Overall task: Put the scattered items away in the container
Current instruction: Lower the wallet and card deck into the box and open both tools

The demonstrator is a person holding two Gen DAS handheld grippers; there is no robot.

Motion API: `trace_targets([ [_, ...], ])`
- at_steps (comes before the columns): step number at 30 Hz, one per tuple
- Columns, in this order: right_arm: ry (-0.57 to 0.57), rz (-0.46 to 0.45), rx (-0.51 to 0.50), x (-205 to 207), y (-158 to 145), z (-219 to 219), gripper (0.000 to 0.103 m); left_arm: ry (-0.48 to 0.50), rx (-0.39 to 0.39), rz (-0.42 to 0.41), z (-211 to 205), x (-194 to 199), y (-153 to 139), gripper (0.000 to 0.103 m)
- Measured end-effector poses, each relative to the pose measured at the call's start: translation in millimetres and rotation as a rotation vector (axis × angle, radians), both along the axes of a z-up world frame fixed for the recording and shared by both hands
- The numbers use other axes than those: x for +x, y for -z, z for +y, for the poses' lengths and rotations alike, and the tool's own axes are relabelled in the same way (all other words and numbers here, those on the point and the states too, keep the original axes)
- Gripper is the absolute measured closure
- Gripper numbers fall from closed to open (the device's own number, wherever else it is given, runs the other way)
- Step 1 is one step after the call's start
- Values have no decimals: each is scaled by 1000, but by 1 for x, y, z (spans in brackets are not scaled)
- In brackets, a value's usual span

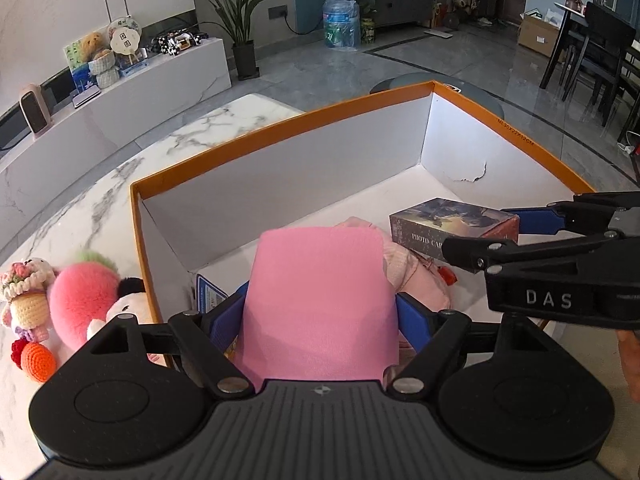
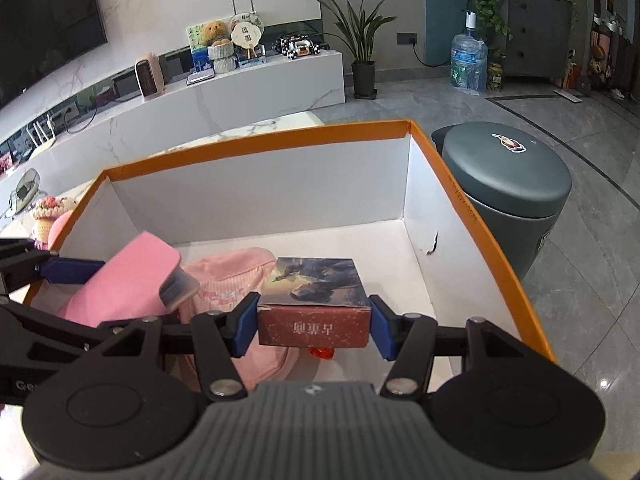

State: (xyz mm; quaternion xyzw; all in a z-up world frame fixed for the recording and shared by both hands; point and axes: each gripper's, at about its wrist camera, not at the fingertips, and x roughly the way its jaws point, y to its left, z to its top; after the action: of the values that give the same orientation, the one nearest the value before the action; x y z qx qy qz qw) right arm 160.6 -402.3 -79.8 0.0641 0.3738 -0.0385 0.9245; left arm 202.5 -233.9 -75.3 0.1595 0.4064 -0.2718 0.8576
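Right wrist: orange box (image 2: pixel 460 184) holds photo-card box (image 2: pixel 316 300), pink cloth (image 2: pixel 224 276).

1. Read "DAS" in pale letters on the black body of the right gripper (image 1: pixel 508 236).
2. Read "PHOTO CA…" on the dark side of the card box (image 1: pixel 448 226), rest hidden behind the gripper.
3. Made out "ML30X22X12CM" along the orange box rim (image 1: pixel 516 134), barely.
4. Saw Chinese characters, upside down, on the card box's red end (image 2: pixel 314 328).
5. Caught "Ge…" on the left gripper (image 2: pixel 76 270), cut off.
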Motion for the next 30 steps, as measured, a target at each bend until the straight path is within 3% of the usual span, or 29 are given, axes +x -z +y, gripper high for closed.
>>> trace_targets([
  [13, -15, 18, 23, -1, -3, -1, 41, -12, -18, -6, 5, -1, 0, 8],
  [25, 26, -26, 34, -10, -10, 2, 38, -1, -49, -66, 6, -5, -7, 8],
  [30, 29, -37, 23, -13, -11, 2, 38, 0, -57, -54, 6, -4, -6, 8],
])
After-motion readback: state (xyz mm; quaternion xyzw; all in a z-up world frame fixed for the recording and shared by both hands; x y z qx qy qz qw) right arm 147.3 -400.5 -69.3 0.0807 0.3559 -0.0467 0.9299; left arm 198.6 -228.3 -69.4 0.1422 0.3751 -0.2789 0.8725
